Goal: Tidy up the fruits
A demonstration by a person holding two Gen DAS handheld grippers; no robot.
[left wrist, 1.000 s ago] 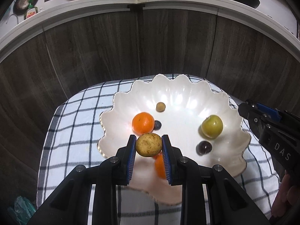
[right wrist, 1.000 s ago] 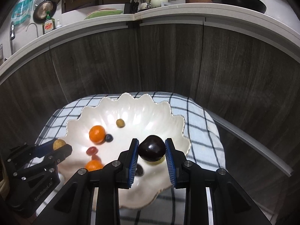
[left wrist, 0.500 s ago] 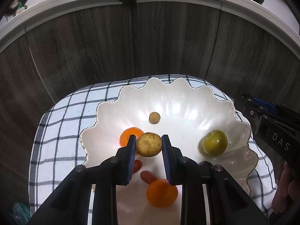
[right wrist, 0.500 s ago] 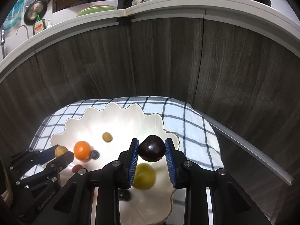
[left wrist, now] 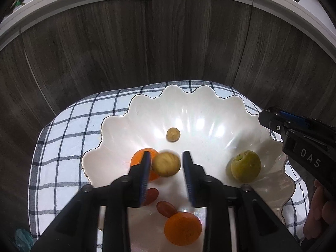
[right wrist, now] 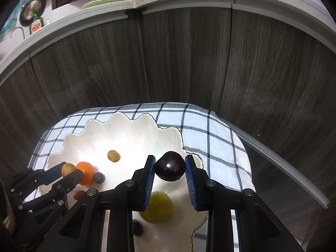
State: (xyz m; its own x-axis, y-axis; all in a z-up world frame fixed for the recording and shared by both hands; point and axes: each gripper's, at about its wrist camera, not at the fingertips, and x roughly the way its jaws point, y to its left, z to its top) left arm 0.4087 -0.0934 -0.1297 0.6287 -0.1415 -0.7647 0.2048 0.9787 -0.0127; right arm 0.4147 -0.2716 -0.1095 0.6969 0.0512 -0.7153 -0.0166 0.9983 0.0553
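Over the scalloped white ceramic bowl (left wrist: pixel 212 107), left gripper (left wrist: pixel 167 163) parted, round tan fruit (left wrist: pixel 166 164) loose between its fingers; right gripper (right wrist: pixel 169 168) clamps a dark glossy plum (right wrist: pixel 169 166) near the bowl's rim, risking a roll-out onto the checked cloth (right wrist: pixel 210 138).

both wrist views look down, close, sharing scalloped bowl (left wrist: pixel 210 113) (right wrist: pixel 126 130).
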